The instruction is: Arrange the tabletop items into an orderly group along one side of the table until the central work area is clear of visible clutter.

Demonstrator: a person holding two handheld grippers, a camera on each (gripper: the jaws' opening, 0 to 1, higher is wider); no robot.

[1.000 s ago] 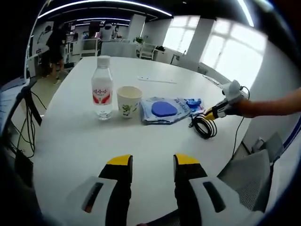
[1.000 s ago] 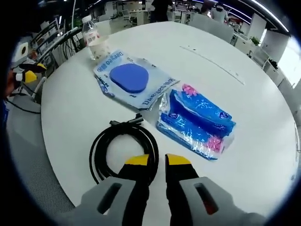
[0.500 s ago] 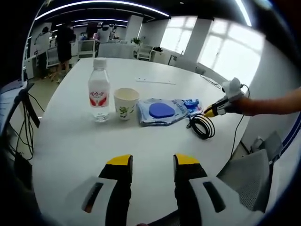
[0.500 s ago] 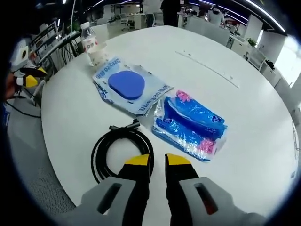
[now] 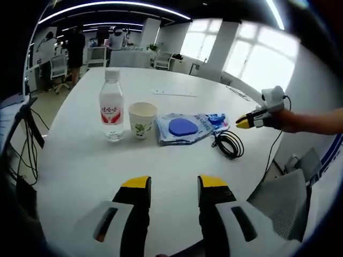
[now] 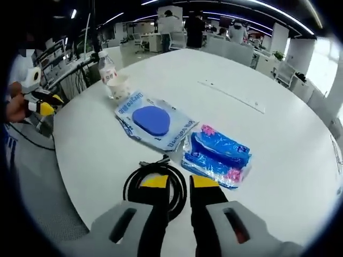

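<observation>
On the round white table [image 5: 75, 160] a water bottle [image 5: 111, 110], a paper cup [image 5: 142, 119], a blue pouch pack [image 5: 182, 127], a blue tissue pack [image 5: 217, 119] and a coiled black cable [image 5: 229, 143] lie in a row. My left gripper [image 5: 174, 184] hovers open over the near table edge, holding nothing. My right gripper [image 6: 179, 182] is raised above the cable [image 6: 131, 187], its jaws a narrow gap apart and holding nothing. Beyond it lie the tissue pack [image 6: 217, 155], pouch [image 6: 153, 120], cup [image 6: 119, 85] and bottle [image 6: 107, 67]. The right gripper [image 5: 247, 122] hangs right of the tissue pack.
A thin white strip [image 6: 230, 96] lies across the table's [image 6: 278, 134] far half. A grey chair [image 5: 278, 198] stands off the table's edge near the cable. The left gripper [image 6: 43, 107] sits beyond the table's left rim, held by a hand. Desks and people stand far behind.
My right gripper has lifted up and back off the cable, and its jaws have parted slightly. The cable stays on the table. The left gripper holds about the same place.
</observation>
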